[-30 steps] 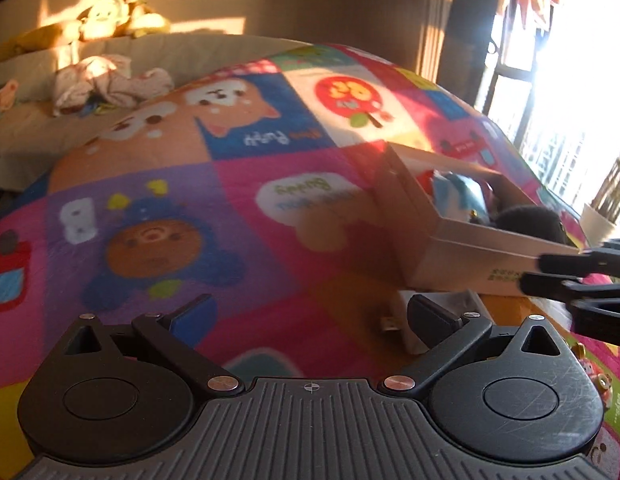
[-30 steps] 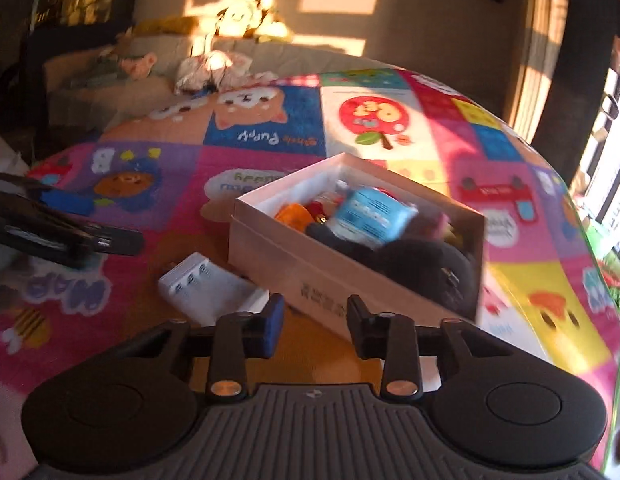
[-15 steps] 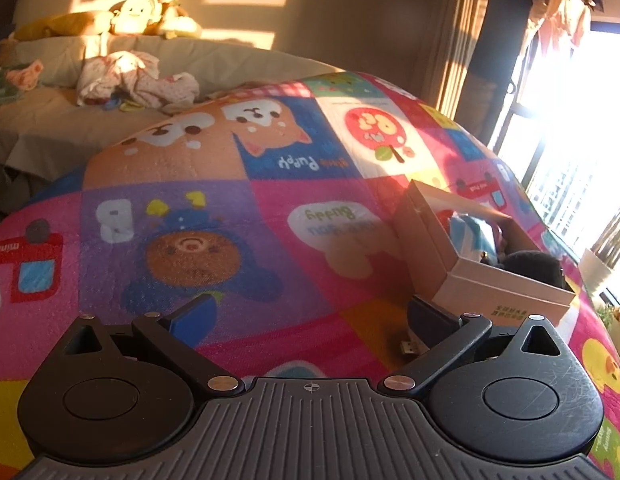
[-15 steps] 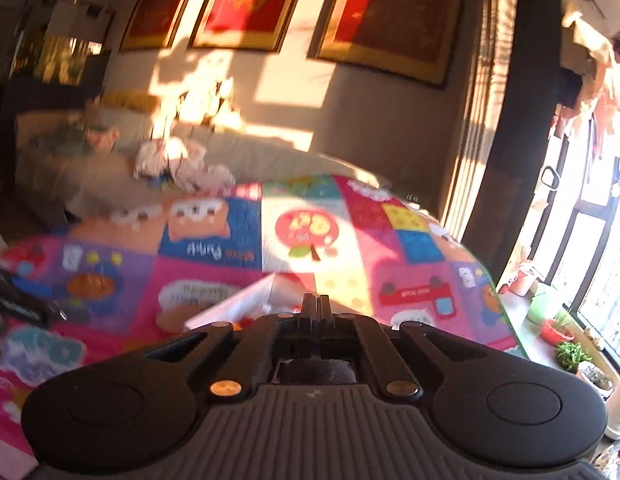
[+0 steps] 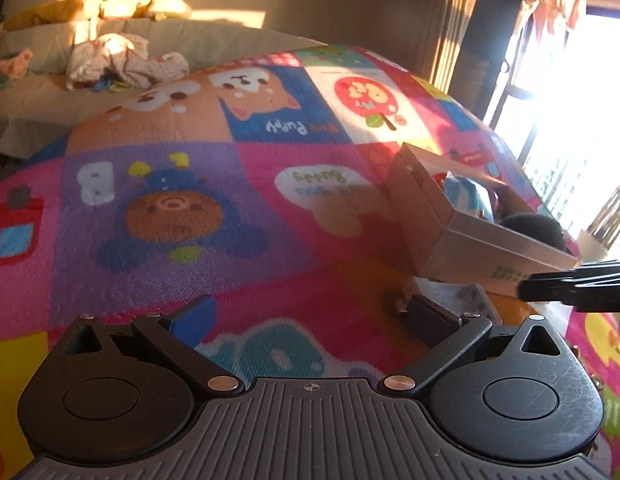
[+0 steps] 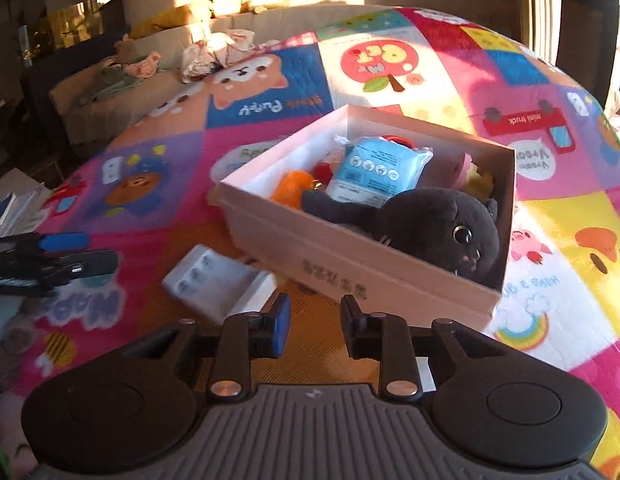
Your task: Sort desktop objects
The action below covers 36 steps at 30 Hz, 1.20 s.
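your right gripper (image 6: pixel 314 328) sat nearer the last loose piece, the white battery case (image 6: pixel 219 286), which lay on the quilted mat (image 6: pixel 570 216) just ahead and to the left of your jaws, touching or nearly touching the near wall of the cardboard box (image 6: pixel 350 268). its long axis ran slantwise, from far left to near right, so you'd likely have needed to swing left and turn the wrist to close across its short width. your right jaws stood partly open with nothing between them. your left gripper (image 5: pixel 310 316) was spread wide and empty, with the case off beyond its right finger. the box already held the black plush cat (image 6: pixel 438 228), a blue packet (image 6: pixel 374 172) and an orange toy (image 6: pixel 293 188)
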### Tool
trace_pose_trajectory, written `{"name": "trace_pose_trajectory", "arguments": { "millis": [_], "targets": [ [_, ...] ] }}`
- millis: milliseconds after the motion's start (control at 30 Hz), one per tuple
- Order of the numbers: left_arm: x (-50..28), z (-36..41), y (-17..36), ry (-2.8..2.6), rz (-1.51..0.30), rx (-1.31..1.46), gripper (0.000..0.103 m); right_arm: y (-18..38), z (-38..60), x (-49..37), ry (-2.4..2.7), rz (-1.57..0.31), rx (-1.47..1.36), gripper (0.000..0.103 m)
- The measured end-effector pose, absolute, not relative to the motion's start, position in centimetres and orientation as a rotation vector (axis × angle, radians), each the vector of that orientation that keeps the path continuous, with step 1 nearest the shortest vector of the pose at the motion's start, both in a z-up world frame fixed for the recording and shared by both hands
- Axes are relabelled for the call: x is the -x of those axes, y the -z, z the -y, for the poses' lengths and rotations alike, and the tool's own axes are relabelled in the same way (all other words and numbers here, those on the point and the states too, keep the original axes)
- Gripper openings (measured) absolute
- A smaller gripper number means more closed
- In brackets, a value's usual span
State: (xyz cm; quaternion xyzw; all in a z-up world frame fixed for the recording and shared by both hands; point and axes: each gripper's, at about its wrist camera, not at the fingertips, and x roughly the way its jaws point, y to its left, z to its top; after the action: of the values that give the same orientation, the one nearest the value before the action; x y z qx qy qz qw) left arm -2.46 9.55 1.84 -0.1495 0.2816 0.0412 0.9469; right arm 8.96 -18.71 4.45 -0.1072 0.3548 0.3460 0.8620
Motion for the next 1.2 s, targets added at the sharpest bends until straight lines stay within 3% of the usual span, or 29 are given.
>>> {"name": "trace_pose_trajectory", "arguments": {
  "millis": [267,333,433,667,833,1067,1200],
  "targets": [
    [2.6,-9.6,-1.7,-0.072,-0.579,0.322,0.103,-3.5,16.2,-9.9,-0.789,-0.718,0.236,0.022],
    [2.6,-9.6,-1.7,-0.071,-0.579,0.326,0.103,-3.7,15.4,-9.6,-0.795,-0.682,0.248,0.008],
    [2.6,-9.7,-1.7,-0.073,-0.582,0.331,0.103,-5.0,14.5,-8.8,-0.821,-0.606,0.261,0.003],
    [2.6,-9.6,-1.7,-0.076,-0.579,0.325,0.103,-11.9,17.7,-6.2,-0.881,-0.417,0.104,0.002],
    [2.7,-9.4,-1.9,-0.083,-0.569,0.311,0.103,-14.4,20.2,-6.1,-0.856,-0.4,0.037,0.003],
    [2.9,-9.2,-2.0,-0.086,-0.56,0.297,0.103,-9.0,16.7,-8.0,-0.842,-0.629,0.165,0.007],
    [2.8,-9.4,-1.9,-0.081,-0.561,0.309,0.103,-6.2,14.9,-8.1,-0.797,-0.636,0.249,0.007]
  ]
}}
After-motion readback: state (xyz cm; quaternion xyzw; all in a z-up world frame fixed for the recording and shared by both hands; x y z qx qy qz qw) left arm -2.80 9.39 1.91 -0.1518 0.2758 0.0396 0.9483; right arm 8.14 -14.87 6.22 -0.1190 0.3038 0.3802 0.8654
